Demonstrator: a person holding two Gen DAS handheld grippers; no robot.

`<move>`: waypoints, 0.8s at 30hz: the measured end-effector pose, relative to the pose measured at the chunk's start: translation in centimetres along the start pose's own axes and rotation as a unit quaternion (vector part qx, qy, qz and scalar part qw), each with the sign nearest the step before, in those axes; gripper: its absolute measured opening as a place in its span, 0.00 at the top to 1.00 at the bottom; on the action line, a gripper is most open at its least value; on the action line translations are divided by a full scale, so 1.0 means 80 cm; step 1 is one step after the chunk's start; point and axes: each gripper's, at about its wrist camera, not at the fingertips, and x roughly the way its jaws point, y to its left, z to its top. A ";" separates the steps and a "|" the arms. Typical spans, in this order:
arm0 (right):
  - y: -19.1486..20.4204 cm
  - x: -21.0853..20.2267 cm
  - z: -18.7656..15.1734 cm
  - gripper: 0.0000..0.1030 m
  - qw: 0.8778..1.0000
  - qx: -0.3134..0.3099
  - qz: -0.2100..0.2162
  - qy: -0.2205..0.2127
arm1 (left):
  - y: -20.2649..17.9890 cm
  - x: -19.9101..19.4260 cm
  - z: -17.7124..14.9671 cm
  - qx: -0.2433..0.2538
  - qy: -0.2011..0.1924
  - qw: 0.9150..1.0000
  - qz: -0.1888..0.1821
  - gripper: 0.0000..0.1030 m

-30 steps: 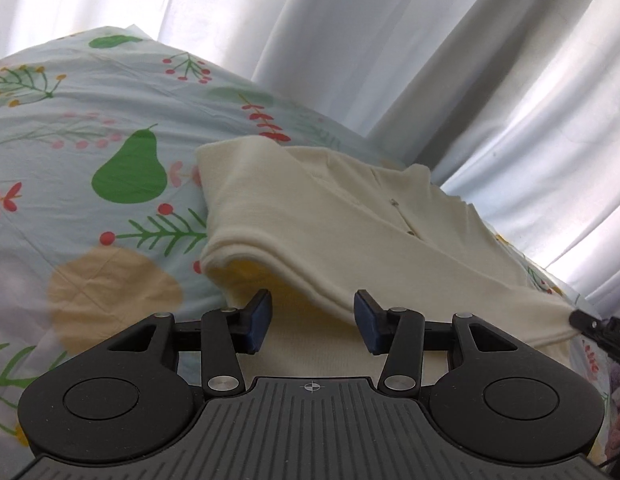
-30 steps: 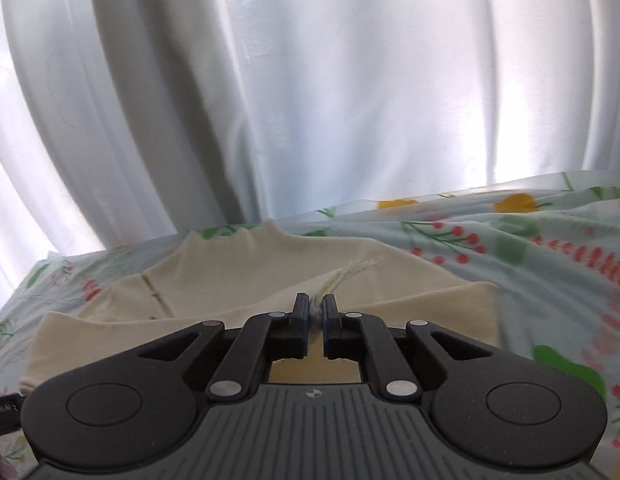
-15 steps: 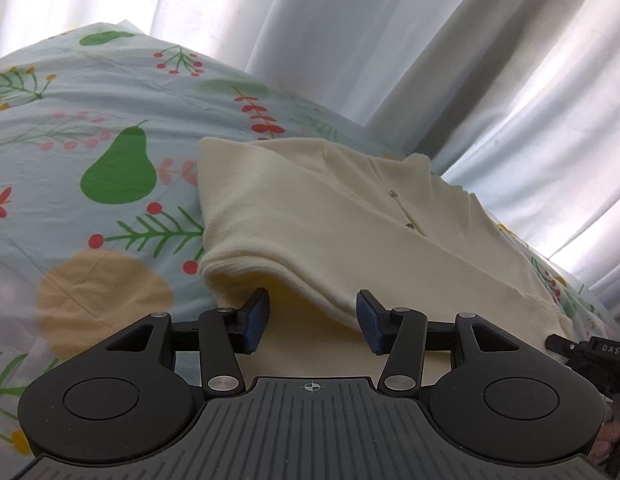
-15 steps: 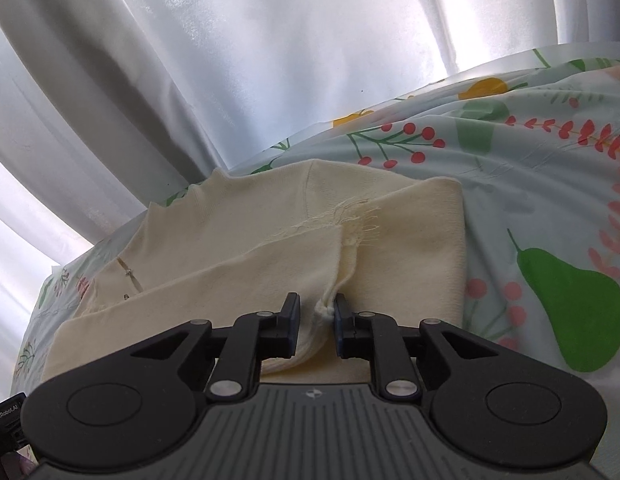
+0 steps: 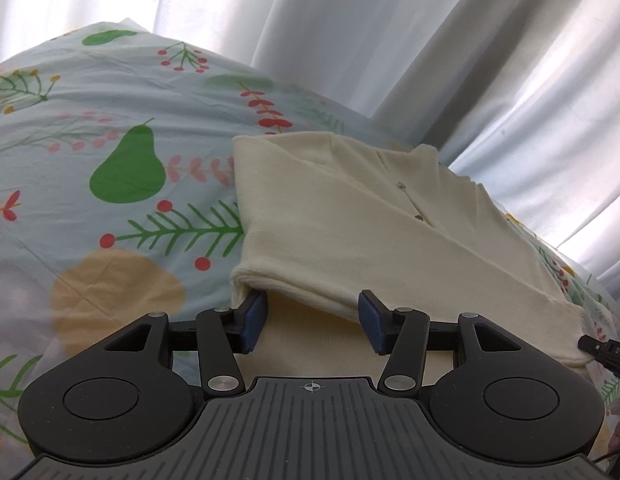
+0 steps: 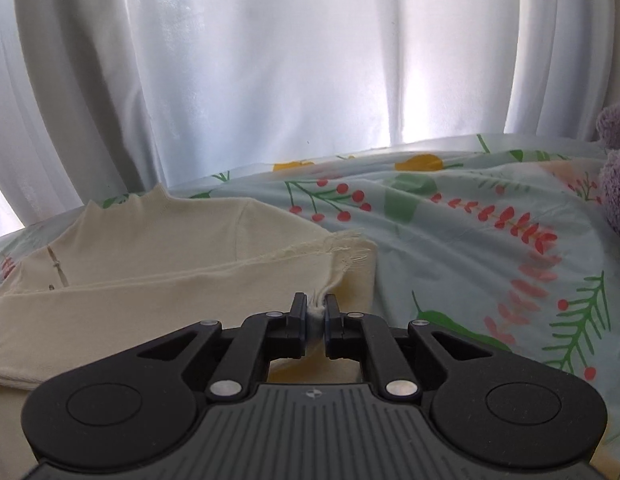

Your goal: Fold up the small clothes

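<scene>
A cream garment (image 5: 350, 236) with small buttons lies partly folded on a fruit-print bedsheet (image 5: 110, 168). My left gripper (image 5: 312, 322) is open, its blue pads on either side of the folded edge near the garment's near left corner, gripping nothing. In the right wrist view the same garment (image 6: 158, 264) lies to the left, with a frayed corner. My right gripper (image 6: 314, 310) is shut on a pinch of the cream fabric at that corner. The tip of the right gripper (image 5: 606, 354) shows at the right edge of the left wrist view.
White curtains (image 6: 310, 60) hang right behind the bed. A purple plush thing (image 6: 616, 176) sits at the far right on the sheet. Bare sheet (image 6: 490, 248) stretches to the right of the garment.
My right gripper opened slightly and then shut again on the garment's corner, swinging toward the right. My left gripper stayed open and drew back a little from the fold.
</scene>
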 end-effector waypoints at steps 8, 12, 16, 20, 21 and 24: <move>-0.022 -0.041 -0.029 0.55 0.978 0.142 0.148 0.045 | -0.035 -0.018 -0.015 0.033 0.015 0.998 -0.042 0.41; -0.024 -0.009 -0.049 0.58 0.956 0.216 0.168 0.106 | -0.049 -0.002 -0.027 0.041 0.045 0.997 -0.039 0.41; -0.032 0.003 -0.045 0.84 0.955 0.243 0.142 0.090 | -0.053 -0.003 -0.030 0.060 0.045 0.997 -0.025 0.41; -0.032 0.014 -0.036 0.93 0.960 0.232 0.130 0.082 | -0.051 -0.002 -0.029 0.058 0.051 0.997 -0.023 0.41; -0.036 0.015 -0.032 0.93 0.962 0.229 0.129 0.077 | -0.051 -0.002 -0.029 0.059 0.053 0.997 -0.022 0.41; -0.040 0.022 -0.021 0.93 0.964 0.229 0.123 0.063 | -0.054 -0.003 -0.029 0.068 0.055 0.996 -0.019 0.41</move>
